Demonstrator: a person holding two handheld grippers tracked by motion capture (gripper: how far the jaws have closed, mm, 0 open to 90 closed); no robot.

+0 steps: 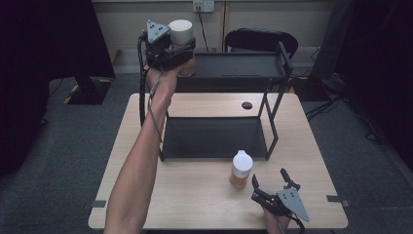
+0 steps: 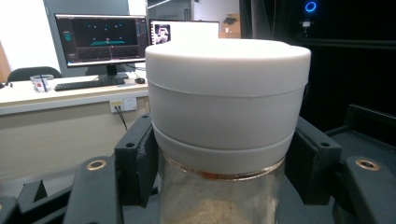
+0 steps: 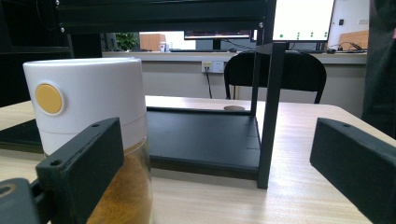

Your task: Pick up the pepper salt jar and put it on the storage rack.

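Two jars: L gripper (image 1: 178, 51) clamps one white-lidded jar (image 1: 181, 33) above rack's top shelf (image 1: 238, 66). R gripper (image 1: 272, 185), jaws apart, sits beside second jar (image 1: 240, 169) on table (image 1: 195, 195).

A light wooden table (image 1: 204, 195) stands on grey carpet (image 1: 73, 161); a black chair (image 1: 260, 39) and, seemingly, cream cabinets (image 1: 146, 19) stand behind.

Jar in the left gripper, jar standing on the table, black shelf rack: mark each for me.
Held jar (image 2: 228, 102), left gripper view, on its white lid.
Table jar (image 1: 241, 165), high view, on its white lid.
Black shelf rack (image 1: 214, 136), high view, on its lower shelf.
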